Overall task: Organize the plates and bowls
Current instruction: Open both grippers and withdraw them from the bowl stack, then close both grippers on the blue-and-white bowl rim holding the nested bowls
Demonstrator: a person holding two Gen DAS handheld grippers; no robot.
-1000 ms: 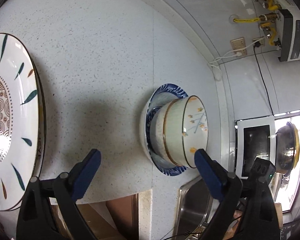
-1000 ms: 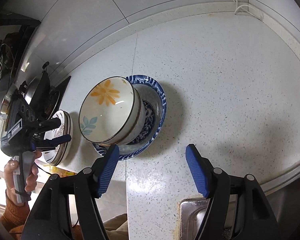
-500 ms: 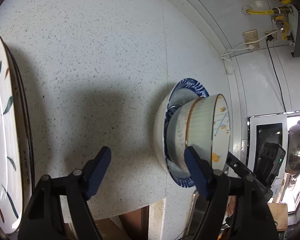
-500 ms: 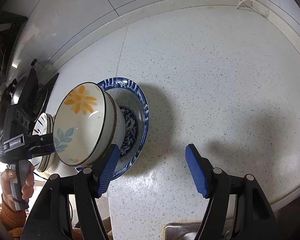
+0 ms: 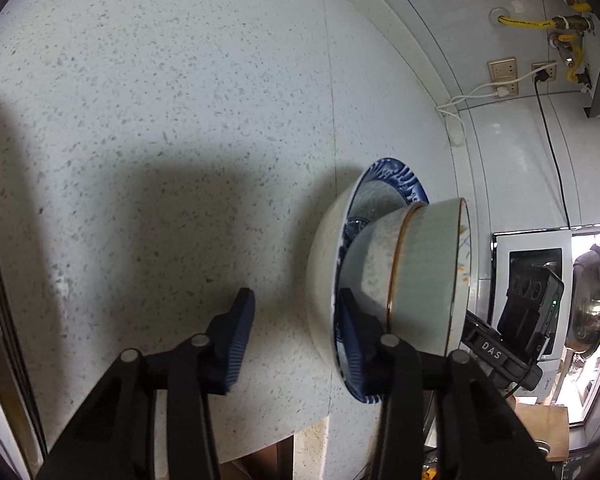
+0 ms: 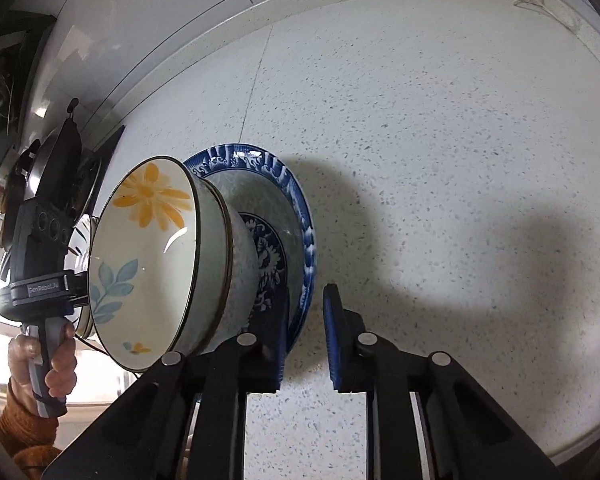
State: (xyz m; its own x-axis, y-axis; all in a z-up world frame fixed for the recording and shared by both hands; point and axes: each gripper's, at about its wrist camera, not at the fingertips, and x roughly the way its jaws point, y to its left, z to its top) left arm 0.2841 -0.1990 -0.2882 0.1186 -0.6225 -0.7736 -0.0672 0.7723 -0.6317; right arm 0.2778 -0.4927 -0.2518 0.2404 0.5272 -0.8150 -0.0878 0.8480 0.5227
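A blue-rimmed bowl [image 5: 320, 280] [image 6: 296, 200] stands on the speckled counter [image 5: 180, 120] with two smaller bowls nested in it. The upper one is a flowered bowl [image 6: 148, 256] [image 5: 428, 272]; under it sits a gold-rimmed bowl [image 5: 372, 256]. My right gripper [image 6: 306, 340] is shut on the blue bowl's near rim, one pad inside and one outside. My left gripper [image 5: 296, 344] straddles the opposite rim. Its jaws are closing, and the outer pad [image 5: 240, 340] is still clear of the bowl's wall. A hand [image 6: 56, 364] holds the left gripper, whose tips are hidden behind the bowls.
Patterned plates [image 6: 82, 240] lie beyond the bowls, near a wok [image 6: 60, 152] on the stove. A microwave [image 5: 532, 264] and a steel pot [image 5: 592, 300] stand to the right. The tiled wall carries sockets [image 5: 500, 72] with cables. The counter's front edge [image 5: 300, 432] is close below.
Both grippers came down and in toward the bowl stack. The right jaws closed over the blue bowl's rim. The left jaws narrowed around the opposite rim, and the big plate slid out of its view.
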